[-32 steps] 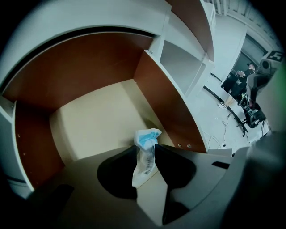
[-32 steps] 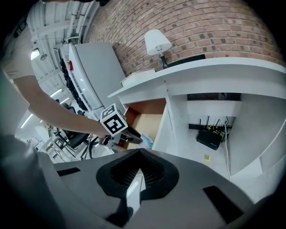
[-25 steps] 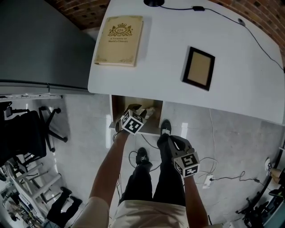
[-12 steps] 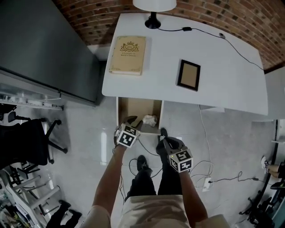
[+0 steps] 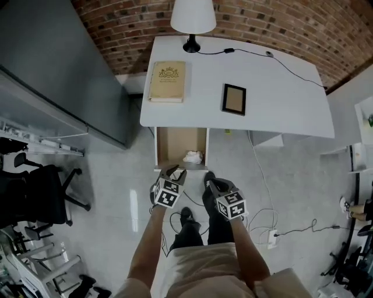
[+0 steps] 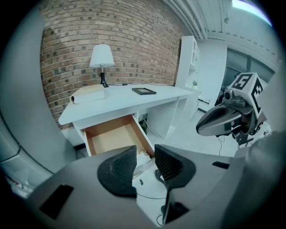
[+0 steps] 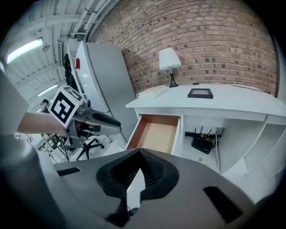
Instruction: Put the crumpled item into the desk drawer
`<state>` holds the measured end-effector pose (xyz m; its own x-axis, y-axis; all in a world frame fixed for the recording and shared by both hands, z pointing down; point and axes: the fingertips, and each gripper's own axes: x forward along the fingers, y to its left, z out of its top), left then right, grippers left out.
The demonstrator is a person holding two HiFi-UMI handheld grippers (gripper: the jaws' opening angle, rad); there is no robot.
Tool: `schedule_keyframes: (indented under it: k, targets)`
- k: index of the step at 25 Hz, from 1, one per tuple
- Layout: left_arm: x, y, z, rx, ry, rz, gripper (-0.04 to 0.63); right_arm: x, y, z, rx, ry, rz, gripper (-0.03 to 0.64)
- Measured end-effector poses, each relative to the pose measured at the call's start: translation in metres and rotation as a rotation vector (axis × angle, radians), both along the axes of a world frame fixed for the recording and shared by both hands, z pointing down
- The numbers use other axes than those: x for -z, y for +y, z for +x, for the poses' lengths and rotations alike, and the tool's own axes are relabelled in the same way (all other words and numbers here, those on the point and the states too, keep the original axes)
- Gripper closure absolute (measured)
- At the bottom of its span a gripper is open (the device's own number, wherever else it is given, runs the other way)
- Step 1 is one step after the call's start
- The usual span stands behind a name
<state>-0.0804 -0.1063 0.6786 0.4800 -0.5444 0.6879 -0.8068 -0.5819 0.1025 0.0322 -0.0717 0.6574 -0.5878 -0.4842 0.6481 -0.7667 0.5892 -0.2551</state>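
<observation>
White crumpled item (image 5: 193,156) inside drawer (image 5: 176,141), front edge

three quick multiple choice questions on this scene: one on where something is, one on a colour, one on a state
1. Where is the crumpled item?
A. on the desk top
B. inside the open drawer
C. between the right gripper's jaws

2. What colour is the lampshade?
A. red
B. black
C. white

3. How do the jaws of the left gripper stand?
A. apart, with nothing between them
B. shut on the crumpled item
C. shut on the lamp's cable

Answers:
1. B: the head view shows it lying at the drawer's front right corner.
2. C: the shade reads white against the brick wall in every view.
3. A: the left gripper view shows a clear gap between the two jaws, and they grip nothing.
</observation>
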Motion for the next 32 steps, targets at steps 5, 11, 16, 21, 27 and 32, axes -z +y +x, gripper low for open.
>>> schedule_keyframes:
  k: [5,11,16,21,27,32]
  targets:
    - [0.038,0.031,0.004,0.047,0.055,0.025,0.459,0.027,0.024,0.000,-0.047,-0.024,0.020,0.592]
    - [0.066,0.061,0.002,0.055,0.063,0.034,0.459,0.060,0.046,0.003,-0.131,-0.082,0.028,0.592]
    - [0.095,0.077,0.002,0.084,0.085,0.058,0.459,0.076,0.058,0.000,-0.155,-0.113,0.039,0.592]
    - [0.113,0.089,-0.001,0.125,0.119,0.061,0.459,0.088,0.072,-0.008,-0.139,-0.120,0.039,0.592]
    - [0.126,0.095,-0.003,0.136,0.126,0.072,0.459,0.104,0.076,-0.014,-0.124,-0.120,0.086,0.592]
    - [0.133,0.107,-0.012,0.152,0.137,0.084,0.459,0.105,0.080,-0.019,-0.132,-0.126,0.102,0.592]
